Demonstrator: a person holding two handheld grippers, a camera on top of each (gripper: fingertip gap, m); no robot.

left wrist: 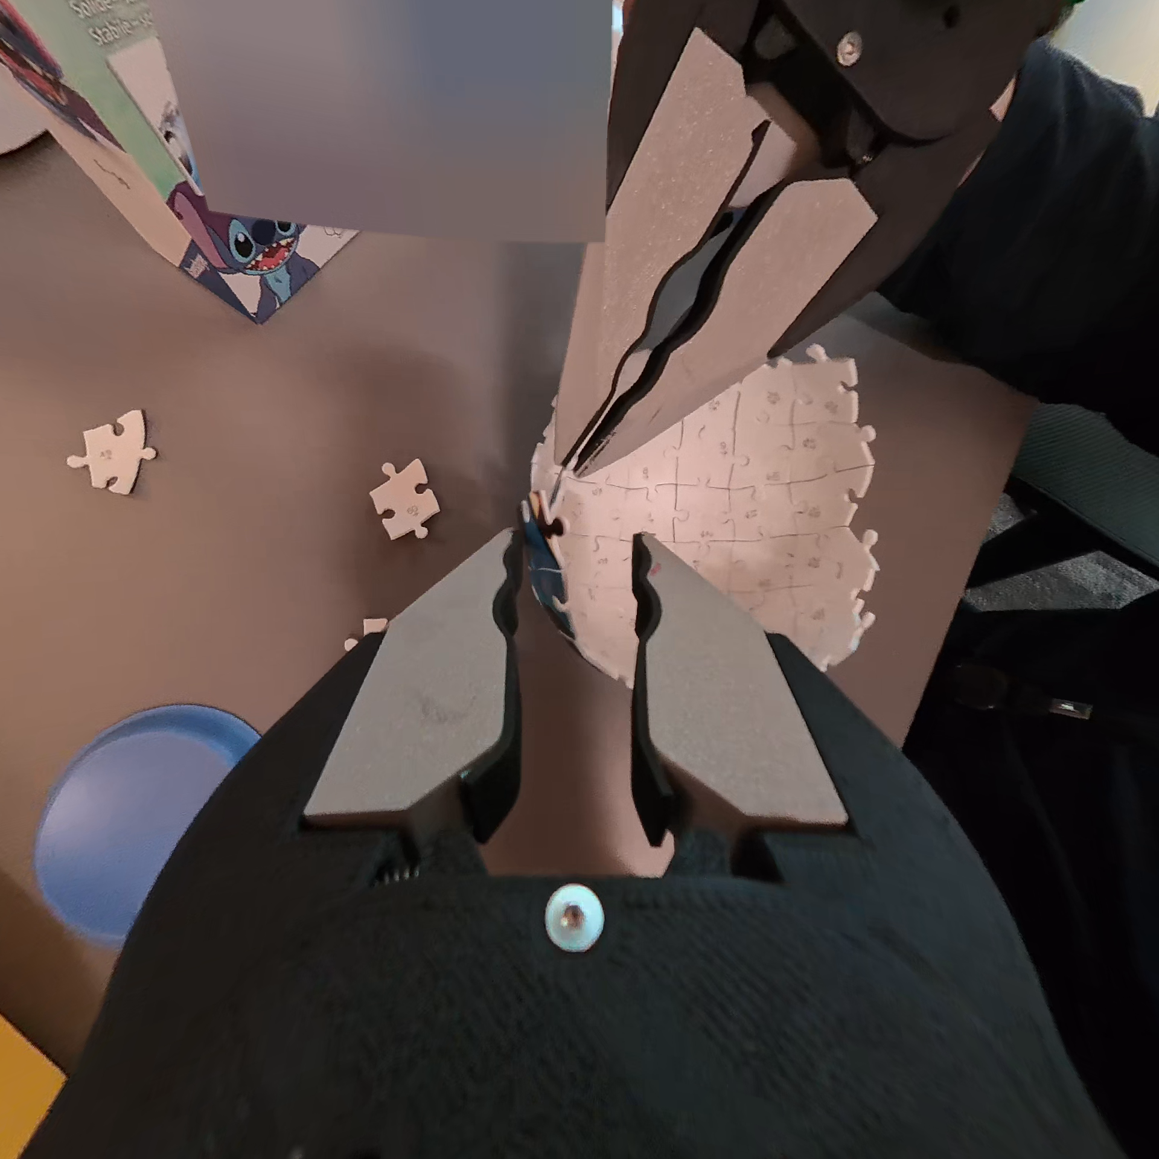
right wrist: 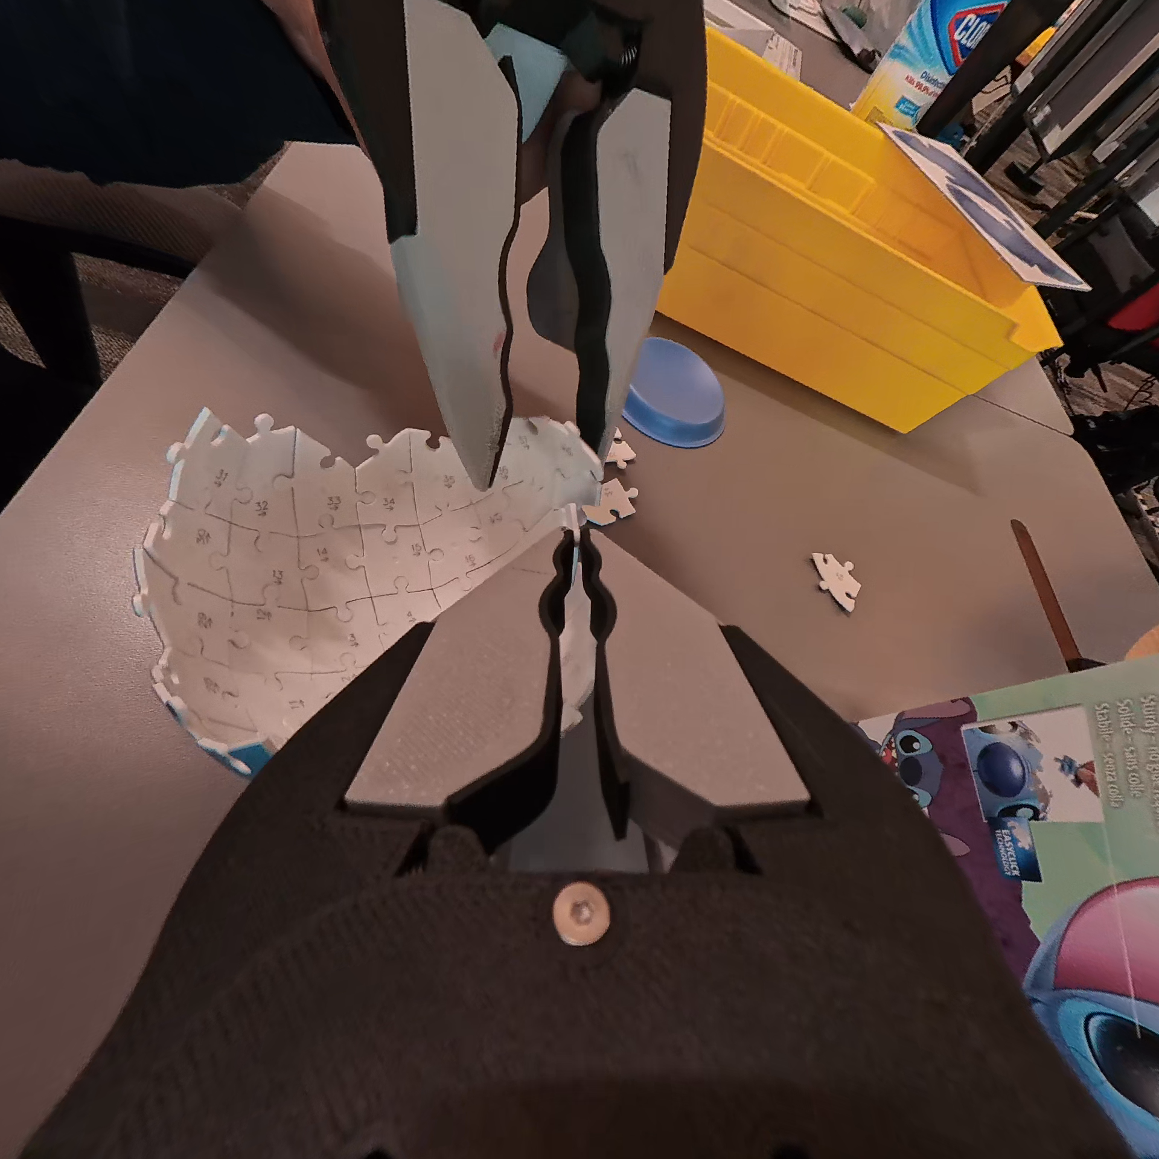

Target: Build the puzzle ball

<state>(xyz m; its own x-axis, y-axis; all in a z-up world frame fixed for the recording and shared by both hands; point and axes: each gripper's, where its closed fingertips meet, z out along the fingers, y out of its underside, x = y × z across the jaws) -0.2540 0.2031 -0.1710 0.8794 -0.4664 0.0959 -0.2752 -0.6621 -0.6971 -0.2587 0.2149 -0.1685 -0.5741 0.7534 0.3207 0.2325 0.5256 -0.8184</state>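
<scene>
My right gripper (right wrist: pixel 576 533) pinches one piece (right wrist: pixel 572 523) at the half-built ball (right wrist: pixel 282 564); left gripper (left wrist: pixel 574 542) gapes empty; three loose pieces (left wrist: pixel 406 498).

One partly built puzzle ball (right wrist: pixel 301 564), a curved shell of joined pieces, is seen on the table (right wrist: pixel 784 502). Three loose puzzle pieces are counted in the left wrist view: one (left wrist: pixel 113 449) far left, one (left wrist: pixel 406 500) nearer the shell, and a third (left wrist: pixel 367 629) half hidden behind a finger. Two grippers are shown, the left gripper (left wrist: pixel 574 542) and the right gripper (right wrist: pixel 577 533). One blue dish (right wrist: pixel 674 395), one yellow bin (right wrist: pixel 846 251) and one puzzle box (right wrist: pixel 1035 846) are counted
</scene>
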